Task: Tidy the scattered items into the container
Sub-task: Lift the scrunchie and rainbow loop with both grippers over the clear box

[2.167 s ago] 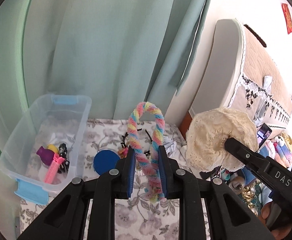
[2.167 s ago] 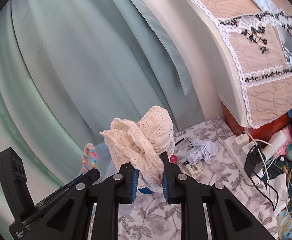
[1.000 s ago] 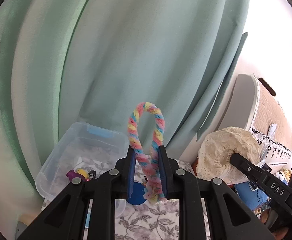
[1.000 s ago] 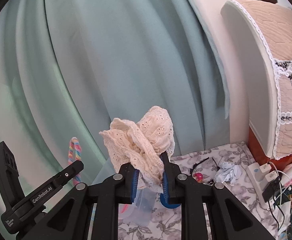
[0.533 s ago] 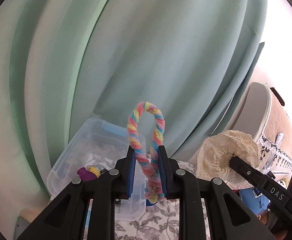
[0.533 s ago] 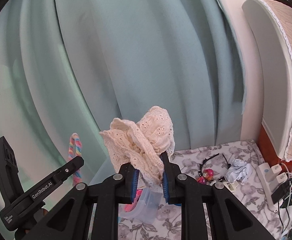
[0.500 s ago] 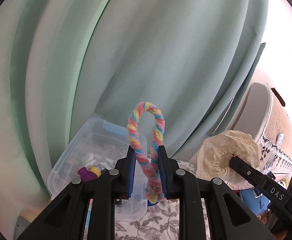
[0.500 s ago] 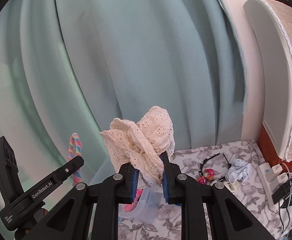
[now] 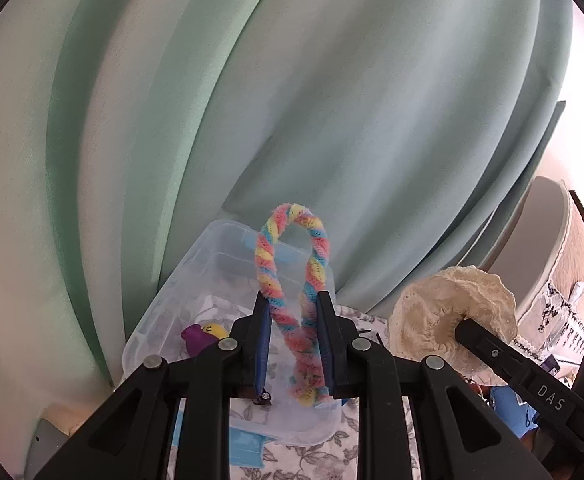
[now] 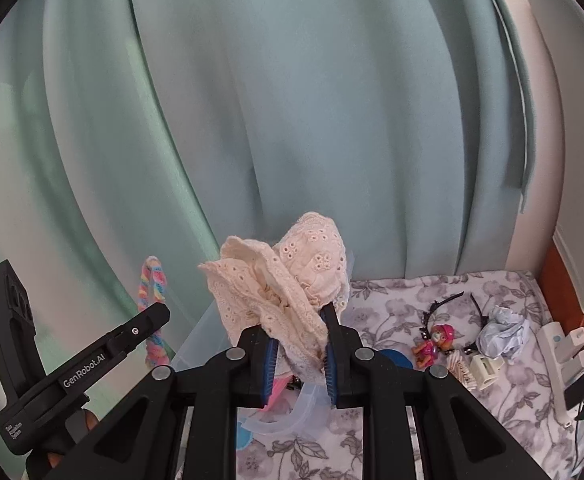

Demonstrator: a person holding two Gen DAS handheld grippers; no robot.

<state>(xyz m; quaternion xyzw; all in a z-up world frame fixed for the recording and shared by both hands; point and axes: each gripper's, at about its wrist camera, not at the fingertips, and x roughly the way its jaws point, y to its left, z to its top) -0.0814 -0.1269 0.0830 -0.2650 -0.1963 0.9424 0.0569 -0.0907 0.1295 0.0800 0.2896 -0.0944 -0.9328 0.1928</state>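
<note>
My left gripper (image 9: pixel 293 312) is shut on a twisted pastel rope loop (image 9: pixel 292 264) that stands up between its blue pads, held above the clear plastic container (image 9: pixel 220 276). A purple toy (image 9: pixel 196 338) and a yellow one lie inside the container. My right gripper (image 10: pixel 299 318) is shut on a cream lace fabric piece (image 10: pixel 280 276), just right of the container's corner (image 10: pixel 303 412). In the left wrist view the lace (image 9: pixel 451 312) hangs at the right; in the right wrist view the rope loop (image 10: pixel 154 304) shows at the left.
Green curtains hang right behind the container. On the floral cloth (image 10: pixel 411 292) to the right lie a pink toy figure (image 10: pixel 431 344), a black headband (image 10: pixel 447 304), a crumpled pale blue cloth (image 10: pixel 503 338), a blue disc (image 10: pixel 395 358) and a white power strip (image 10: pixel 559 356).
Both grippers have swung left and sunk toward the container, which now looks larger and sits directly under the left gripper. Both grips are unchanged.
</note>
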